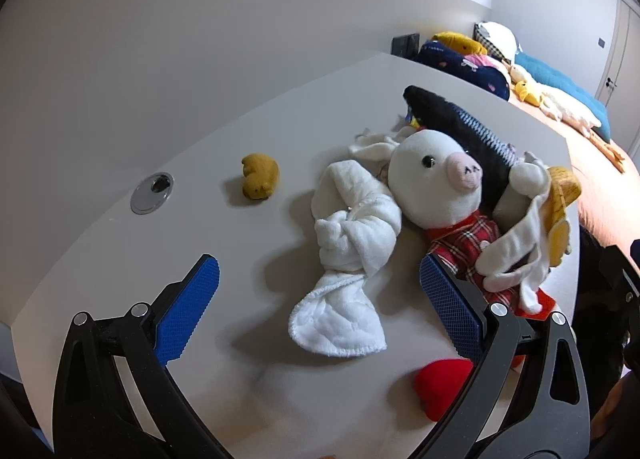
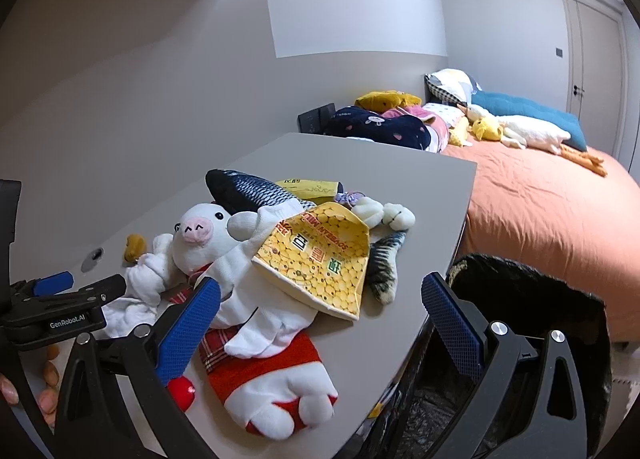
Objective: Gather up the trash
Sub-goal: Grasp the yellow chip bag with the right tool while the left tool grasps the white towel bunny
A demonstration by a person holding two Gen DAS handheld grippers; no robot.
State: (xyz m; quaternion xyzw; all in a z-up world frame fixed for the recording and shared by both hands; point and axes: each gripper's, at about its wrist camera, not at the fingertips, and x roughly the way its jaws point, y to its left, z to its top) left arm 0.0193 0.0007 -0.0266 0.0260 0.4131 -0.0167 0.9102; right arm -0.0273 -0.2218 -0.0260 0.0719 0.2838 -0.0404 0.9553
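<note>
Both grippers are held above a grey table [image 1: 120, 243] w/ a pile of soft things on it. The left gripper [image 1: 320, 299] has its blue-padded fingers wide apart, nothing between them; under the gap lies a white knotted cloth [image 1: 352, 243]. The right gripper [image 2: 320, 315] is spread wide too and holds nothing.

The trash here is a yellow corn-print snack bag [image 2: 320, 255], flattened and empty-looking. It lies on top of a white plush pig in a red plaid shirt [image 2: 212, 235], across its raised arm, near the table's right edge. A second yellow wrapper [image 2: 308, 186] lies farther back, partly under a dark blue plush fish [image 2: 248, 187].

A black-lined trash bin [image 2: 532, 299] stands on the floor just beside the table, below the right gripper's right finger. A small brown plush toy [image 1: 259, 176] sits apart on the left, near a round metal cable port [image 1: 152, 187]. An orange bed w/ plush animals and pillows [image 2: 540, 195] is behind the table. In the right wrist view, the person's fingers [image 2: 48, 383] show at the left gripper's handle.
</note>
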